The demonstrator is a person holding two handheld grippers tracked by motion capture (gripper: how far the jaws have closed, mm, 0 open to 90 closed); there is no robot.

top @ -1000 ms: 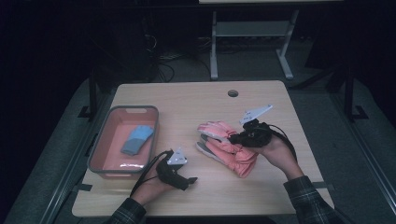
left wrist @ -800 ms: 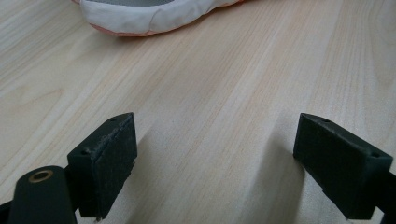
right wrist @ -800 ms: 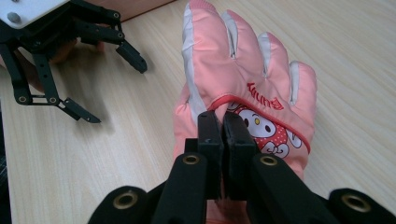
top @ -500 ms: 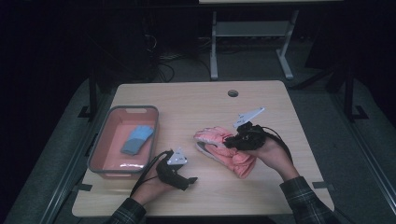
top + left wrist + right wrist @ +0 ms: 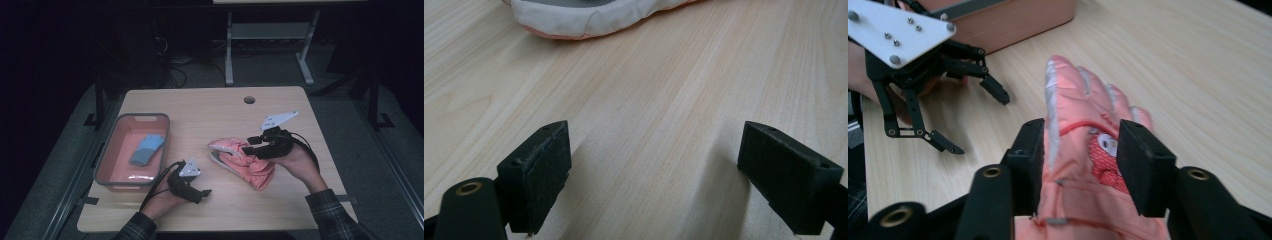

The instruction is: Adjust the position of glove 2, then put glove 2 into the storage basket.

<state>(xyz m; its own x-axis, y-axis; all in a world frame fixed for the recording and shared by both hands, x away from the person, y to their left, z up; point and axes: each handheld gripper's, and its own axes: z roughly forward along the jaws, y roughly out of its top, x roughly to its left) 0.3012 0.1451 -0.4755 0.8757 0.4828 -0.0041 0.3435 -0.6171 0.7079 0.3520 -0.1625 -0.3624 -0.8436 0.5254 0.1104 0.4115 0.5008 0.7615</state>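
1. Pink glove: laid on the tabletop right of centre, fingers pointing toward the bin. In the right gripper view the fingers are seen spread beyond the jaws, a red patch with a white mark on the back.

2. Right gripper: held in the person's right hand at the right side of the glove. The jaws have just been opening. The glove's cuff end is seen between the two black pads; the left pad is set against the fabric, while it cannot be told whether the right pad still presses on it. The jaws are parted about halfway.

3. Left gripper: rested low over the tabletop in the left hand, near the front edge. Its jaws are spread wide, with bare wood between them. The glove's pale edge is seen well ahead of the pads.

4. Pink bin: placed at the left of the tabletop.

5. Blue glove: lying inside the bin.
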